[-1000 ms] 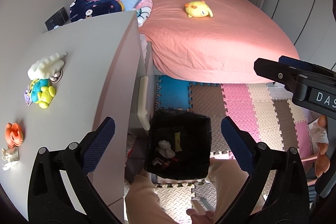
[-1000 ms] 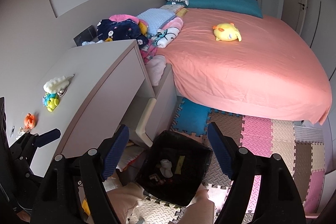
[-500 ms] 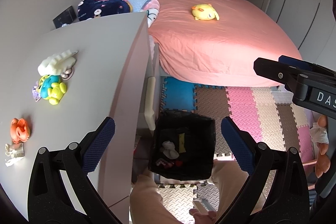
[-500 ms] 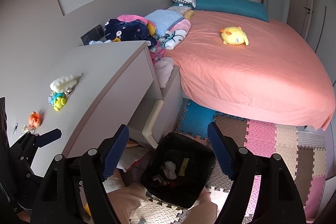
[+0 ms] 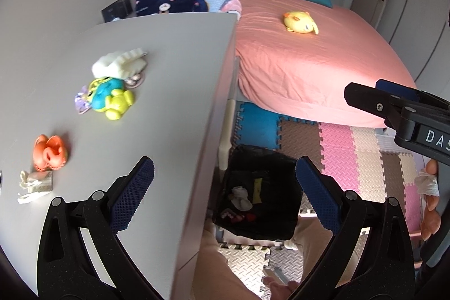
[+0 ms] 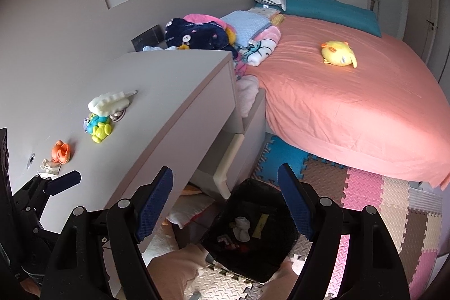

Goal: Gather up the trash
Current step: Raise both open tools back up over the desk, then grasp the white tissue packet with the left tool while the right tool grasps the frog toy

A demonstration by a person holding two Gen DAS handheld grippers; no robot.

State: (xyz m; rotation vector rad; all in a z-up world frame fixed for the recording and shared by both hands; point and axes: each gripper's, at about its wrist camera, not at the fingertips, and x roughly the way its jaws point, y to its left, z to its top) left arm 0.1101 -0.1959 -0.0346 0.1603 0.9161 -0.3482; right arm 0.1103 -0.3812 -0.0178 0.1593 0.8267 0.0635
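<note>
Crumpled wrapper (image 5: pixel 35 183) left of left hand-held gripper (image 5: pixel 223 189)

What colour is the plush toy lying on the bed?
Yellow, with orange bits; the plush toy shows best in the right wrist view.

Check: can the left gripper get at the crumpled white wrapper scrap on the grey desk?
Probably yes. The left gripper is open and empty, and the crumpled white wrapper scrap lies exposed on the grey desk, the orange toy just beyond it.

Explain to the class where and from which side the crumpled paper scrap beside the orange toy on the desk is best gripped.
Grip the crumpled paper scrap across its bunched middle, coming from above. It lies low on the desk, so a sideways approach would probably slide under nothing. Keep clear of the orange toy just behind it. The left tongs are open and nearest.
</note>
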